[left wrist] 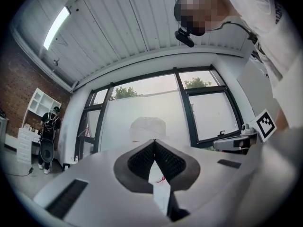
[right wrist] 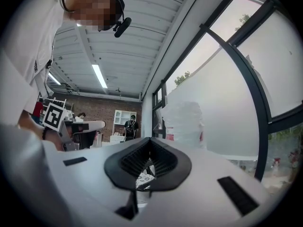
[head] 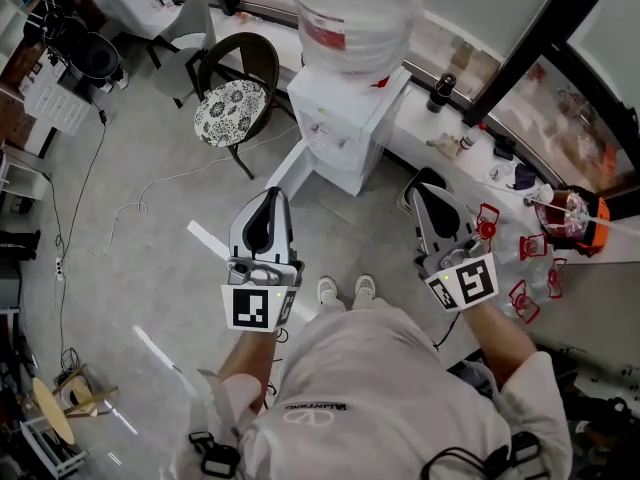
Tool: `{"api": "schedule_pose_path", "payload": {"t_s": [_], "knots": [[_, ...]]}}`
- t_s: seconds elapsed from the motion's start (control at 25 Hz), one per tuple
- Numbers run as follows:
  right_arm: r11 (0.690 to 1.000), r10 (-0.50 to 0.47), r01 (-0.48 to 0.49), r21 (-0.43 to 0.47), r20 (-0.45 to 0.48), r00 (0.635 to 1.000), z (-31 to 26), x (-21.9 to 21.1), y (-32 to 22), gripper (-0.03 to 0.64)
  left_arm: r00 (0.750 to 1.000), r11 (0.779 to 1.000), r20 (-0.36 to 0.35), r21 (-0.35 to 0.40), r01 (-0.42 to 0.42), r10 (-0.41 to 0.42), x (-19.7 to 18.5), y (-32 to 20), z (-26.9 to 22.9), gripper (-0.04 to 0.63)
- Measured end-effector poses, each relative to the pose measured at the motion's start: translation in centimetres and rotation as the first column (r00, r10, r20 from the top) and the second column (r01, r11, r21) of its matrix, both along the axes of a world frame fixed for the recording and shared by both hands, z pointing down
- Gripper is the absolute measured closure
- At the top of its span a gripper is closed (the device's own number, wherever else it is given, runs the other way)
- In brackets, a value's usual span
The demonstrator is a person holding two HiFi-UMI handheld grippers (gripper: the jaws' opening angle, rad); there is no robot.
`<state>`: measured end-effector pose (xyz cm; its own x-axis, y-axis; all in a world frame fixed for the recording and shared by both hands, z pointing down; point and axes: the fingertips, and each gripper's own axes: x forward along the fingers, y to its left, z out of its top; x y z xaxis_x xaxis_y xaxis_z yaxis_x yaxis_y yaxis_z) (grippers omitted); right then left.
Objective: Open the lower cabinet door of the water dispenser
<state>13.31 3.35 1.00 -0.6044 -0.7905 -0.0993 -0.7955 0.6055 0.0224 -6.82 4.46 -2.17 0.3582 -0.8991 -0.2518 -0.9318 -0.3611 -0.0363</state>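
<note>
The white water dispenser [head: 345, 133] stands on the floor ahead of me, with a large clear bottle [head: 350, 13] on top. Its lower front [head: 340, 168] faces me, and I cannot make out the door's edge. My left gripper [head: 272, 192] hovers short of it on the left, shut and empty. My right gripper [head: 420, 188] is held level to the right of the dispenser, shut with nothing in it. In the left gripper view the pads [left wrist: 142, 160] meet at the tip, with the bottle [left wrist: 147, 126] beyond. In the right gripper view the bottle [right wrist: 184, 122] rises past the shut gripper [right wrist: 149, 138].
A dark chair with a patterned cushion [head: 232, 108] stands left of the dispenser. A white ledge [head: 420, 128] runs along the window on the right and carries small bottles [head: 440, 90]. Red-trimmed items [head: 530, 258] lie at the far right. A cable [head: 140, 208] trails over the floor.
</note>
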Motion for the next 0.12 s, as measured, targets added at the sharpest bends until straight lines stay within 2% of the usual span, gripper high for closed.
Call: {"api": "schedule_pose_path", "payload": {"t_s": [0.12], "knots": [[1.000, -0.002, 0.002, 0.003, -0.001, 1.000, -0.09, -0.38, -0.22, 0.601, 1.000, 1.000, 0.001, 0.003, -0.002, 0.002, -0.25, -0.12, -0.13, 0.591]]}}
